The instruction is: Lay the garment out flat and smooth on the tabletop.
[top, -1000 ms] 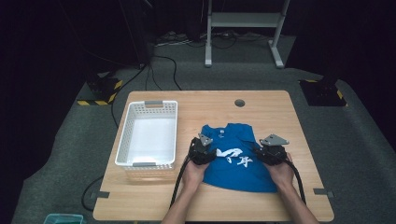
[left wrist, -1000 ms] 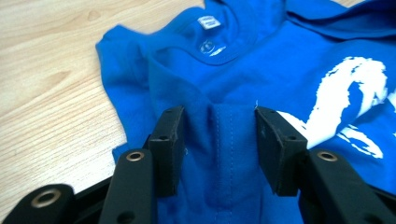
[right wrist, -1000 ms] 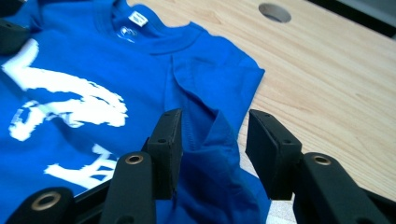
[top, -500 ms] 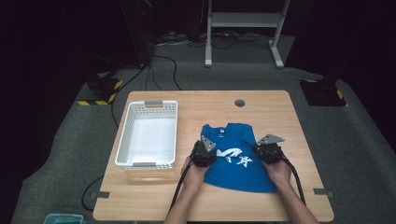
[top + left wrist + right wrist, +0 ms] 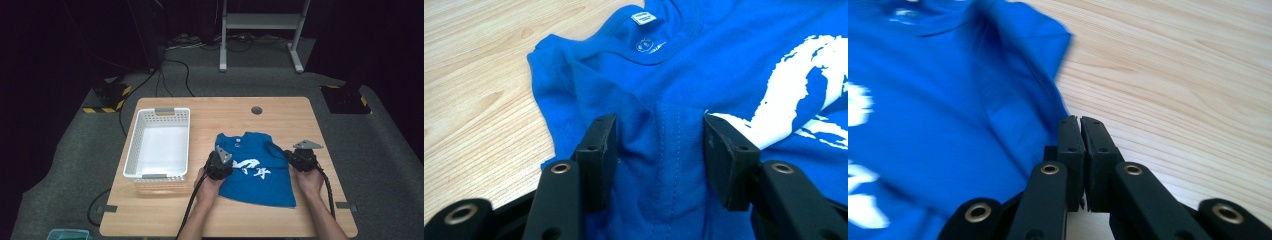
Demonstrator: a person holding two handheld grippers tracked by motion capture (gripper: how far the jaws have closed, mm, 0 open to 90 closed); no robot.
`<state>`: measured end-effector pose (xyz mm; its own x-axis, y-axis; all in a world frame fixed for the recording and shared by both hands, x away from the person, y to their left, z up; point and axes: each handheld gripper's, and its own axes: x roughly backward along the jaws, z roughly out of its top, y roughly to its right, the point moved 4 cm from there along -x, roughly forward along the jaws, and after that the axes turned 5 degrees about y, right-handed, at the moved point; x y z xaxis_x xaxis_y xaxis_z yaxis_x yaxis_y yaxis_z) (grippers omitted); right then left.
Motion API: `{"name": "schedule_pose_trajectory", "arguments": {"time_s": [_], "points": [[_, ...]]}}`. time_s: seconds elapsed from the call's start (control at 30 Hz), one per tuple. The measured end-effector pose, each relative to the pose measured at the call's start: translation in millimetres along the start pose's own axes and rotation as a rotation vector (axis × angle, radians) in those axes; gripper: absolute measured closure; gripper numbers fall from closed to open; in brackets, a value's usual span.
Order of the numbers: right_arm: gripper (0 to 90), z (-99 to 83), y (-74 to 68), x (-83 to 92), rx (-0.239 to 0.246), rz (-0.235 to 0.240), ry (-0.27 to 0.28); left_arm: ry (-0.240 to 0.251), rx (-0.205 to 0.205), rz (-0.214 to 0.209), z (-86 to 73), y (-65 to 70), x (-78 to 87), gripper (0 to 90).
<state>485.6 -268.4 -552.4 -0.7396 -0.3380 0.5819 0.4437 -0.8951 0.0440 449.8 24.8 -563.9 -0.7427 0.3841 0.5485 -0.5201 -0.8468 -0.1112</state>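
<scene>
The left tool (image 5: 659,145) stands half open, its jaws having just widened, with a ridge of the blue cotton T-shirt with white print (image 5: 257,167) between them but not pressed. The right tool (image 5: 1081,137) is closed at the shirt's right edge; whether cloth is caught in it cannot be told. The shirt lies flat on the wooden bench (image 5: 280,112), right of the white plastic basket (image 5: 136,145). It looks light, soft and limp, so the seams or hem should give the best hold.
</scene>
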Motion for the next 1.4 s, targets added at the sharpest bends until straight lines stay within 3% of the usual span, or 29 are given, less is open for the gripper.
{"name": "schedule_pose_trajectory", "arguments": {"time_s": [0.13,0.23,0.33,0.43,0.6,0.67,0.83,1.0,1.1,1.13,1.17,1.4], "points": [[87.5,-5.7,10.3,0.2,-0.04,-0.016,-0.02,0.0,-0.007,-0.005,0.1,0.6,0.0,50.2],[84.5,-8.3,8.6,-3.2,-0.046,-0.019,-0.025,0.001,0.0,-0.008,0.1,0.2,-0.1,50.2],[74.3,-6.8,6.9,-2.3,-0.043,-0.026,-0.027,0.001,0.002,-0.01,0.2,0.3,-0.2,49.7],[67.8,-1.6,2.1,8.8,-0.039,-0.025,0.02,0.004,0.026,-0.019,0.7,-0.7,0.4,48.9],[66.5,5.5,-12.3,17.5,-0.001,0.005,0.057,-0.009,0.044,-0.02,5.6,-0.7,1.8,50.5],[65.7,9.5,-29.0,17.1,0.046,0.057,0.067,-0.019,0.045,-0.028,8.1,-1.8,3.5,58.7],[64.9,9.5,-49.0,9.5,0.084,0.117,0.055,-0.033,0.057,-0.054,11.6,-5.6,5.5,70.9],[64.8,1.0,-60.5,-3.8,0.124,0.142,0.006,-0.019,0.091,-0.08,17.9,-12.4,11.8,84.5],[64.5,-3.2,-57.6,-4.0,0.128,0.145,-0.006,-0.019,0.101,-0.066,20.5,-16.1,13.5,85.3],[64.2,-6.0,-53.7,-1.3,0.121,0.148,-0.006,-0.012,0.129,-0.049,23.7,-21.3,15.6,85.6],[64.2,-6.0,-53.7,-1.3,0.121,0.148,-0.006,-0.012,0.129,-0.049,23.7,-21.3,15.6,85.6],[63.8,-15.3,-33.1,11.0,0.117,0.132,-0.011,-0.01,0.168,0.021,33.7,-35.8,16.0,85.6]]}}
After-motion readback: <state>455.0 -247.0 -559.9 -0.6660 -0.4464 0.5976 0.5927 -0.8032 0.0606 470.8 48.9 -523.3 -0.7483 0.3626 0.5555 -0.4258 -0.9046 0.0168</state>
